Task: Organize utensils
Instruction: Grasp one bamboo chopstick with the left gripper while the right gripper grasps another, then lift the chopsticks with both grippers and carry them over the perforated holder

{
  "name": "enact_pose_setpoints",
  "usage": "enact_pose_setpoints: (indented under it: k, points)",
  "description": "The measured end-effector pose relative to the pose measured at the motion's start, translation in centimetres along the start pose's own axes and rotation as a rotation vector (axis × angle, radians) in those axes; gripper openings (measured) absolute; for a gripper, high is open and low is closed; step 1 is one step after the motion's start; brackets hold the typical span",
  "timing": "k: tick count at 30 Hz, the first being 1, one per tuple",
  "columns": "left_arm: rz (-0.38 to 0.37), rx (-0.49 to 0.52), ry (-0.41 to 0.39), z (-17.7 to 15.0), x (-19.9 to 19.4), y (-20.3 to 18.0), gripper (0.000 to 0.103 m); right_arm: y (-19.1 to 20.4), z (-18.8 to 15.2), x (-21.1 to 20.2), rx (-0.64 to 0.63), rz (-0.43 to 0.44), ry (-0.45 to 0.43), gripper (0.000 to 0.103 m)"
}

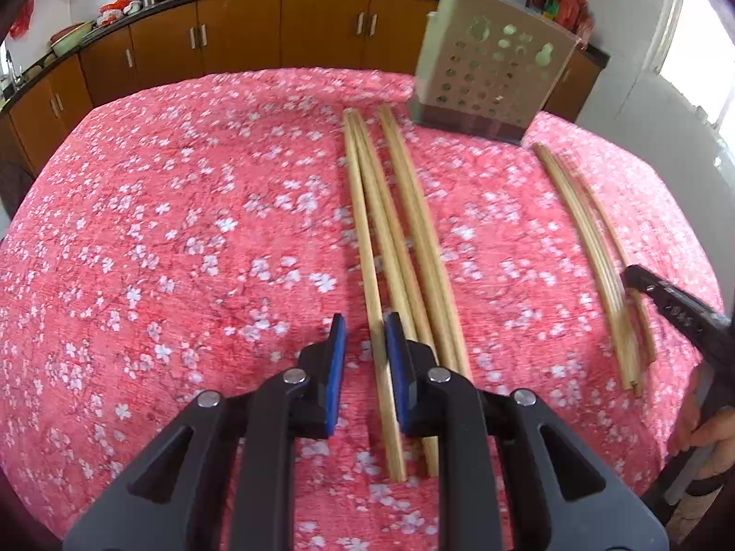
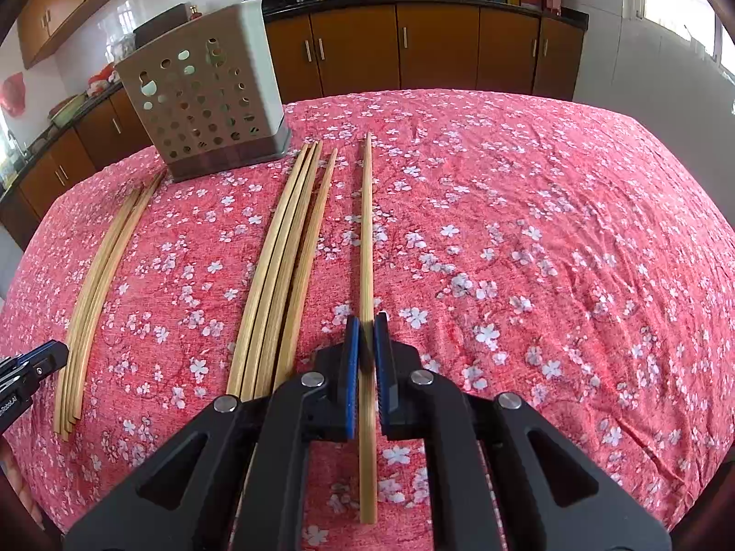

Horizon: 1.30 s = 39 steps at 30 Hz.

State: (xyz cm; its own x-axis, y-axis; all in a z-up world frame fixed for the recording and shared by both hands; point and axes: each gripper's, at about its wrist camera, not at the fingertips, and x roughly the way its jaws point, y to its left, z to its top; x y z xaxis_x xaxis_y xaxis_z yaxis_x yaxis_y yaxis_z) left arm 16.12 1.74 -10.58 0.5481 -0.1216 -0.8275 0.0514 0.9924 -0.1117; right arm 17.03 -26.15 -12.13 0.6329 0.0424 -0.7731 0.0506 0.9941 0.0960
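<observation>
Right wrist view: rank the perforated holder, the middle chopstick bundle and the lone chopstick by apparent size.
1. Perforated holder, largest area.
2. Middle chopstick bundle.
3. Lone chopstick, thinnest, though it looks longest because it runs close to the camera.

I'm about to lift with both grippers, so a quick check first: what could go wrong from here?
1. The right gripper pinches one chopstick nearer its near end, so the long far end may droop or swivel when lifted.
2. The left gripper is open around one stick of a tight bundle. Closing could nudge or drag its neighbours.
3. The holder is tall, so a tilted stick might strike its rim.
</observation>
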Motion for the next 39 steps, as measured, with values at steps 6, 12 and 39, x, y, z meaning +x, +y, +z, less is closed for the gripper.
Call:
enact_pose_setpoints:
  k: [6,12,39]
  points:
    - [0.033,0.019,0.003,0.8,0.7,0.2,0.009,-0.3,0.0,-0.1,0.0,-0.011,0.005,0.008]
    - [0.049,-0.04,-0.013,3.2,2.4,3.4,0.008,-0.8,1.4,0.8,-0.017,-0.015,-0.005,0.008]
    - [0.012,-0.024,-0.088,3.0,1.5,5.7,0.008,-3.1,0.6,-0.3,0.007,-0.032,-0.037,0.008]
